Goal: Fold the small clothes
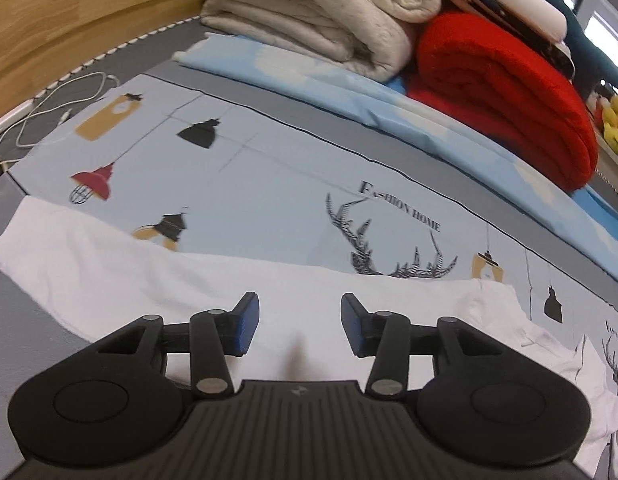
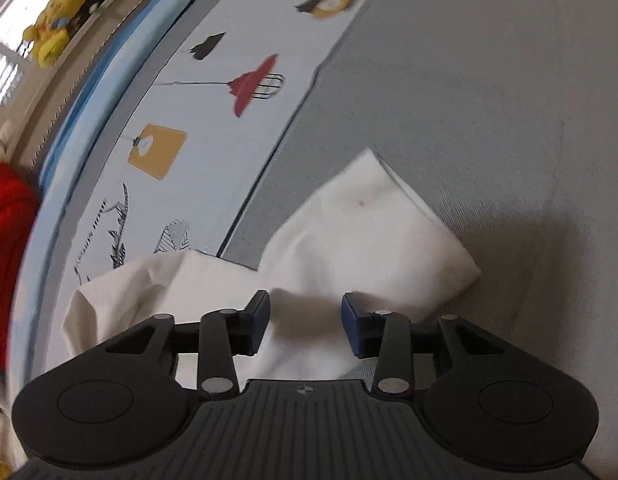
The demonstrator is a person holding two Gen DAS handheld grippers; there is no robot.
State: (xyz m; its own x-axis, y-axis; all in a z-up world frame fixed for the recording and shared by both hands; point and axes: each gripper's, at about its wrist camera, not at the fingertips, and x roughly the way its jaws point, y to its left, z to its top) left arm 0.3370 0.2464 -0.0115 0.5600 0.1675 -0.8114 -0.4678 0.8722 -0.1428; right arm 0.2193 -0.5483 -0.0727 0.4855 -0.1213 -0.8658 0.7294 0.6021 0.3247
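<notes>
Two grippers hang over a white garment (image 1: 213, 292) spread on the bed, and neither is holding anything. The left gripper (image 1: 300, 326) sits in the lower middle of its view with its blue pads (image 1: 247, 326) spread apart, bare cloth showing in the gap. The right gripper (image 2: 305, 326) is likewise parted, above a folded white flap (image 2: 369, 232) that reaches toward the centre right of that frame on the grey sheet (image 2: 489, 80).

The garment lies partly on the grey and partly over the printed bedspread (image 1: 269, 184), with a rumpled end at the lower right of the left view. It looks thin, light and limp, the sort of cotton that sags and drags when lifted by one point. I would pinch it at a hem or a corner, one gripper on each side, keeping the edge taut so the layers do not slide apart.
</notes>
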